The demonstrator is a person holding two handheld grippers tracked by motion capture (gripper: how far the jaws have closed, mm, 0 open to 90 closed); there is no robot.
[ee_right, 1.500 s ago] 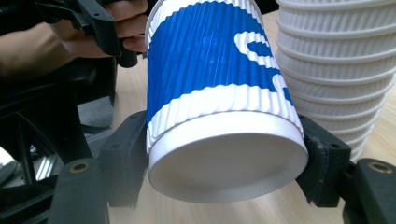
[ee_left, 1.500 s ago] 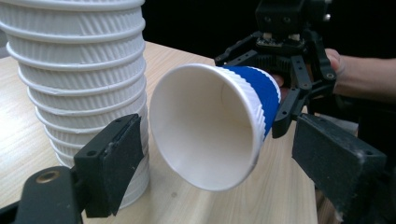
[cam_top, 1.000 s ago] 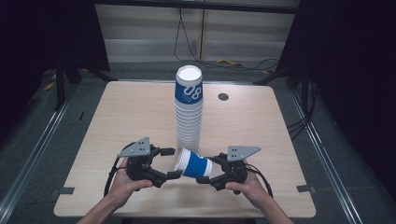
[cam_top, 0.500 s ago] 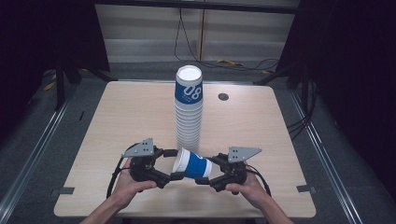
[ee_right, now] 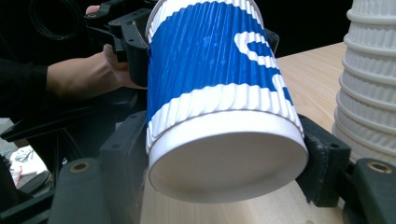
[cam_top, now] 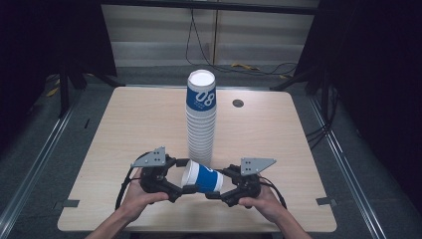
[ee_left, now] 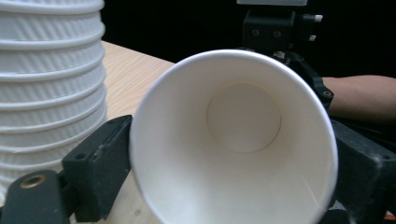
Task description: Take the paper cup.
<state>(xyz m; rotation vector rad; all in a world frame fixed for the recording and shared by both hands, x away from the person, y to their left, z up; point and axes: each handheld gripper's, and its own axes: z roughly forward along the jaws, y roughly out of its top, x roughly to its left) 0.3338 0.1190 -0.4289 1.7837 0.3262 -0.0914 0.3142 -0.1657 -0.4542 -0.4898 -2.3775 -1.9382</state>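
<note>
A blue-and-white ribbed paper cup (cam_top: 204, 178) lies on its side just above the table's front, held between both grippers. My left gripper (cam_top: 185, 175) has its jaws against either side of the cup's open rim. The left gripper view looks straight into the white cup (ee_left: 233, 140), with the left gripper (ee_left: 231, 158) flanking it. My right gripper (cam_top: 219, 182) is shut on the cup's base end. In the right gripper view the cup (ee_right: 215, 93) has its bottom toward the camera, pinched in the right gripper (ee_right: 224, 163). A tall stack of matching cups (cam_top: 201, 124) stands upright just behind.
The wooden table (cam_top: 124, 124) has a small dark round cap (cam_top: 238, 103) at the back right. The stack of cups (ee_left: 46, 93) rises close beside the held cup, and it stands at the right edge as the stack of cups (ee_right: 373, 70). Dark floor and cables surround the table.
My left gripper has edged slightly right, bringing its jaws around the cup's rim. The right gripper and the cup have stayed put.
</note>
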